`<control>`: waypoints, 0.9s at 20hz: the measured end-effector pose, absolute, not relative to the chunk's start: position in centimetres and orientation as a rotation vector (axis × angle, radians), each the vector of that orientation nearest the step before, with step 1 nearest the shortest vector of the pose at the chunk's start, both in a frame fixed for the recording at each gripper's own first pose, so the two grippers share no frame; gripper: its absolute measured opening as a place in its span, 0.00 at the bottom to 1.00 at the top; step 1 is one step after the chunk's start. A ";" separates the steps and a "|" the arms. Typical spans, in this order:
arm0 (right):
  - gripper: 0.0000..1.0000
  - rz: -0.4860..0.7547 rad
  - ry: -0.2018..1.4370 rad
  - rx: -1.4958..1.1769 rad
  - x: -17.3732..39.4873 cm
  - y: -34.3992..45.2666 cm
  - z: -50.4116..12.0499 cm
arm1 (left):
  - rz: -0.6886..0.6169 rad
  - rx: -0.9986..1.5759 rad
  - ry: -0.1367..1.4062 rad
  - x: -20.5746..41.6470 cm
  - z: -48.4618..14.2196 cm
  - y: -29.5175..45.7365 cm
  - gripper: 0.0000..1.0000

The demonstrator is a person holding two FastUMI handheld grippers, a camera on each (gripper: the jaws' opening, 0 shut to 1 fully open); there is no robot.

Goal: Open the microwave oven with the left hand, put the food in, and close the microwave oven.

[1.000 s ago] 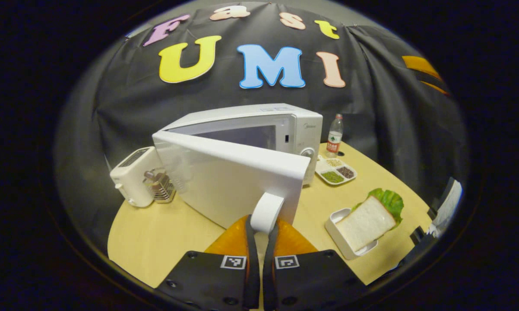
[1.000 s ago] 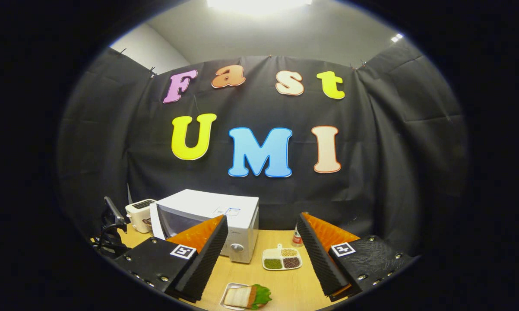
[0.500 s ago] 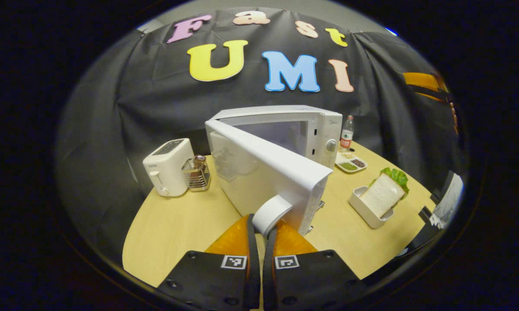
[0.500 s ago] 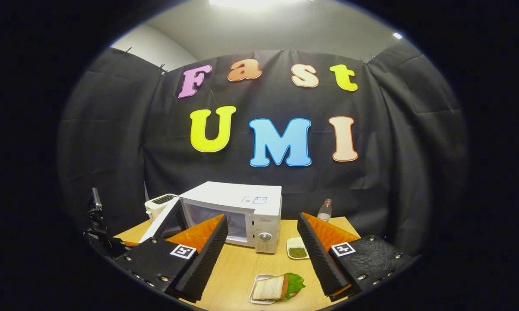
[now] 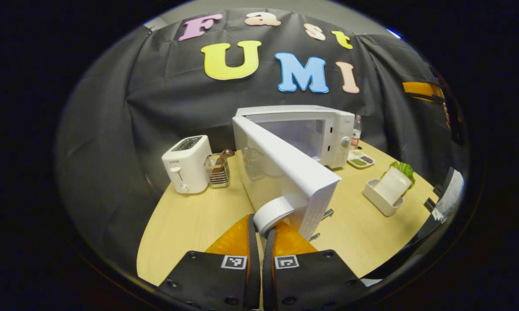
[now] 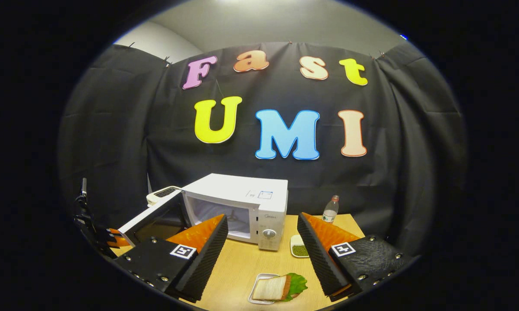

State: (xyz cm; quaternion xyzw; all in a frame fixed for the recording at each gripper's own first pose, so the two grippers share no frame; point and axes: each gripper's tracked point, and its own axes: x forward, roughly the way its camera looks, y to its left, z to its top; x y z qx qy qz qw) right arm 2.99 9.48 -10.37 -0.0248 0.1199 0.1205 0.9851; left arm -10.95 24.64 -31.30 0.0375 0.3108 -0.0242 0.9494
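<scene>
Left gripper (image 5: 259, 229) is clenched on the door handle (image 5: 271, 213), holding the door (image 5: 285, 166) swung wide so the microwave (image 6: 242, 207) cavity is accessible. Right gripper (image 6: 261, 255) hangs spread and empty above the sandwich (image 6: 279, 287), apparently in a small tray, near the table's (image 5: 190, 220) front edge, positioned for pickup.
</scene>
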 end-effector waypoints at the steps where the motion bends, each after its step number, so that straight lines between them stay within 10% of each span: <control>1: 0.98 0.237 0.252 -0.040 3.1 9.2 -10.6 | -0.046 0.078 0.633 -11.1 -31.3 25.4 0.11; 14: 0.98 0.252 0.324 -0.025 2.8 7.1 -13.1 | -0.083 0.031 0.640 -11.9 -31.6 29.8 0.09; 16: 0.98 0.257 0.354 -0.008 2.7 6.2 -14.1 | -0.070 0.024 0.626 -12.6 -31.5 30.3 0.19; 17: 0.98 0.251 0.376 0.000 2.6 5.5 -14.8 | -0.060 0.016 0.628 -13.1 -31.6 30.6 0.40; 18: 0.98 0.242 0.399 0.002 2.5 4.7 -15.7 | -0.043 0.016 0.628 -14.1 -31.3 31.2 0.32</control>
